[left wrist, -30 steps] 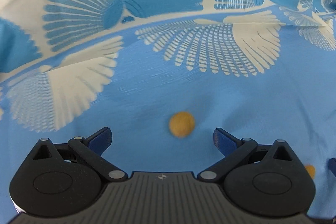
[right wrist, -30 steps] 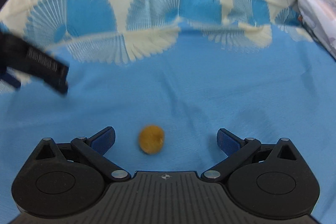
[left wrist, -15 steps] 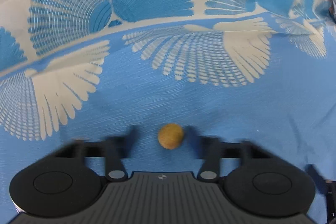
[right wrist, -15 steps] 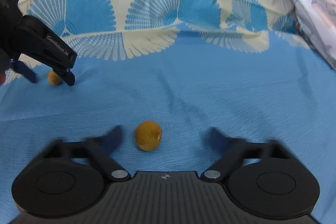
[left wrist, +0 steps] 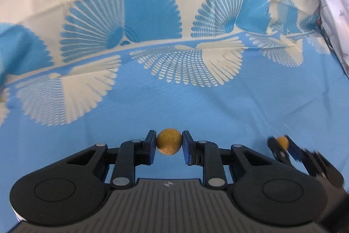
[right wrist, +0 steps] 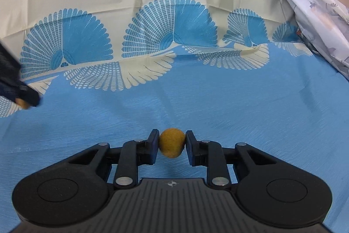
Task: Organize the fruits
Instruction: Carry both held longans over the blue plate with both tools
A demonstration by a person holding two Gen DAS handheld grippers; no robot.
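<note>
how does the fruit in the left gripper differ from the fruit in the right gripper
Shape: the left gripper's fruit looks almost round; the right gripper's fruit is more egg-shaped, tapering toward the bottom.
Grip: the left gripper's fruit sits level with the pad tops in the left gripper; the right gripper's fruit hangs lower between the pads of the right gripper.
Shared: both are small, yellow-brown, speckled, pinched from both sides over the blue cloth.

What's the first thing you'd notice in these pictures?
Two small yellow-brown fruits, each pinched between blue pads: the left gripper holds one fruit, the right gripper holds the other fruit. Behind them spreads a blue cloth with big fan patterns.
</note>
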